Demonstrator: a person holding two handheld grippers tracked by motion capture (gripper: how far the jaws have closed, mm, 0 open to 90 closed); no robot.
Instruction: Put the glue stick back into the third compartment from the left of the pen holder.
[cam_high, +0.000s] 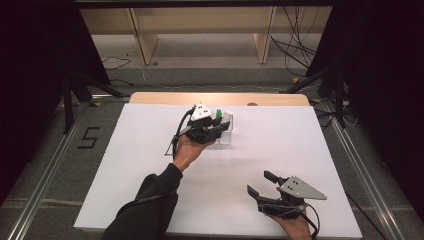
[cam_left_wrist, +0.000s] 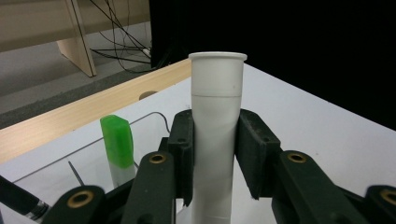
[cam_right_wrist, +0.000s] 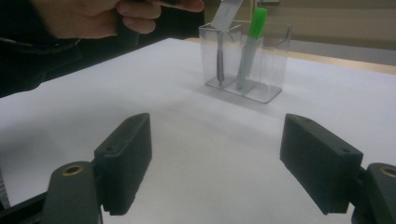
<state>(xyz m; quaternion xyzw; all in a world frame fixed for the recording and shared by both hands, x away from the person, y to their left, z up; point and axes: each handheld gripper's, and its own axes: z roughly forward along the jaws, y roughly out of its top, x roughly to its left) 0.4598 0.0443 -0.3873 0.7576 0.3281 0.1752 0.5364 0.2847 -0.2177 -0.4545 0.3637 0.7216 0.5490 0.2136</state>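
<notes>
Near the far edge of the white desk (cam_high: 150, 165), seen from above, the left gripper (cam_high: 212, 131) hangs over a clear plastic holder (cam_high: 225, 136), its jaws clamped on a white tube (cam_high: 226, 116). The right gripper (cam_high: 260, 184) rests by the near right corner, jaws spread and empty. One risk is that the tube catches the holder's rim and tips it.

Along the left gripper's jaws, the tube (cam_left_wrist: 215, 135) stands upright, smooth, matte white, with a flared lip; both pads (cam_left_wrist: 182, 149) press its sides. A green-capped marker (cam_left_wrist: 117, 147) stands just beside it, so a careless descent could knock it.

From the right gripper (cam_right_wrist: 215, 163), the holder (cam_right_wrist: 245, 63) shows separate compartments, light and easily shoved.
</notes>
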